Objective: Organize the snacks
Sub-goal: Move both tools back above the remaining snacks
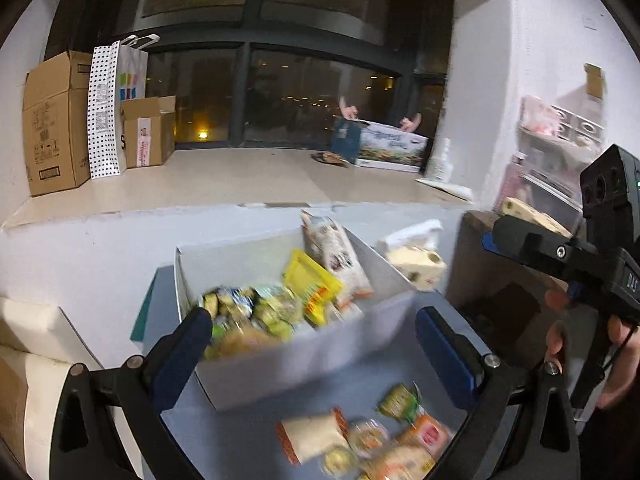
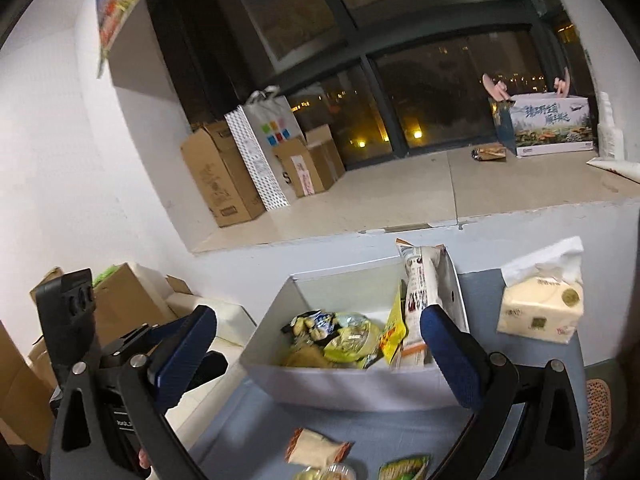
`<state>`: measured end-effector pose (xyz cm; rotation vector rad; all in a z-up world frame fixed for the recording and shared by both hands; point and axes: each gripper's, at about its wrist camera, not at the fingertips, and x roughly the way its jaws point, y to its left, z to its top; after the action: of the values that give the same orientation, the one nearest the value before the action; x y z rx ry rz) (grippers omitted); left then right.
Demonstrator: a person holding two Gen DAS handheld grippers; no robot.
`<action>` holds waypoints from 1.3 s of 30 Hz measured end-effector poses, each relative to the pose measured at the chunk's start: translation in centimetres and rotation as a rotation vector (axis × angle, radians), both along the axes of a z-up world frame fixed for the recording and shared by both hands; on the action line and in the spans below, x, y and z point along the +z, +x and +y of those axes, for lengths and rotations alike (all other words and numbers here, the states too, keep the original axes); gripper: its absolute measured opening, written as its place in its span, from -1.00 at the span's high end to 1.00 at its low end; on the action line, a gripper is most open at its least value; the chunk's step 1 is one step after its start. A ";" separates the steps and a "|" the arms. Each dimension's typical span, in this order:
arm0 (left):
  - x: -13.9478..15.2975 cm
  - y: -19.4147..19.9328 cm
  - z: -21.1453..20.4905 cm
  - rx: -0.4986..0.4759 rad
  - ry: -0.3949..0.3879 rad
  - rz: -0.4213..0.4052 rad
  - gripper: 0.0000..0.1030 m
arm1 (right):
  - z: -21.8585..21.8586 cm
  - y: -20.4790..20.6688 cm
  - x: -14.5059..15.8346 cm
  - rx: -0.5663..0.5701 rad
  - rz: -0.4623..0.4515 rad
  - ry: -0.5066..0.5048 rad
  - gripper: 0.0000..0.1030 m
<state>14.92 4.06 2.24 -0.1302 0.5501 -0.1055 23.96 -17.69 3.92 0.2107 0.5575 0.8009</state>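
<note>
White card forms the box [image 2: 348,384] that sits on the grey-blue desk [image 2: 520,360], and it is part-filled with snacks [image 2: 344,340]: small yellow-green packets in a heap, a yellow packet [image 1: 310,284] on edge, and a tall white bag [image 2: 420,284] leaning against the box's right wall. More snacks lie loose on the desk in front of the box, among them a beige pouch [image 2: 316,450] with orange ends and a green packet [image 2: 404,470]; in the left wrist view this loose group [image 1: 372,436] is blurred.

Both tools are released and carry nothing. The left tool [image 1: 316,356] hangs over the near edge of the box with its blue pads spread wide, the left pad over the box's near left corner. The right tool [image 2: 320,352] is spread likewise in front of the box, its right pad overlapping the box's near right corner. The left wrist view also shows the right tool from the side, with a hand [image 1: 618,364] on its grip.

A tissue pack [image 2: 542,304] stands on the desk to the right of the box. Behind the desk a pale wall rises to a deep stone sill [image 2: 400,196] under a dark window [image 2: 400,80] showing city lights. On the sill's left stand brown cartons [image 2: 216,176] and a dotted paper bag [image 2: 260,160]; at its right is a printed box [image 2: 552,128]. More cartons [image 2: 124,300] sit low to the left of the desk.
</note>
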 end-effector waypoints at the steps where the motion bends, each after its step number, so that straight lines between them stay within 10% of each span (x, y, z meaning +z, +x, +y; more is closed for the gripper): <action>1: -0.3 -1.3 -0.4 -0.005 -0.010 0.000 -1.00 | -0.9 -1.2 -0.2 -0.005 -0.005 0.014 -1.00; 19: -6.5 -9.1 -4.9 -0.038 -0.123 0.104 -1.00 | -9.3 -12.8 -9.1 -0.181 0.077 -0.095 -1.00; 39: -6.1 -11.4 -5.7 -0.051 -0.122 0.068 -1.00 | -9.9 -13.6 -10.2 -0.202 0.066 -0.168 -1.00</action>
<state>3.54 -1.64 -3.87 -0.2395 0.6151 -0.1846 10.35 -27.61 -6.25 0.1362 0.6522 0.5498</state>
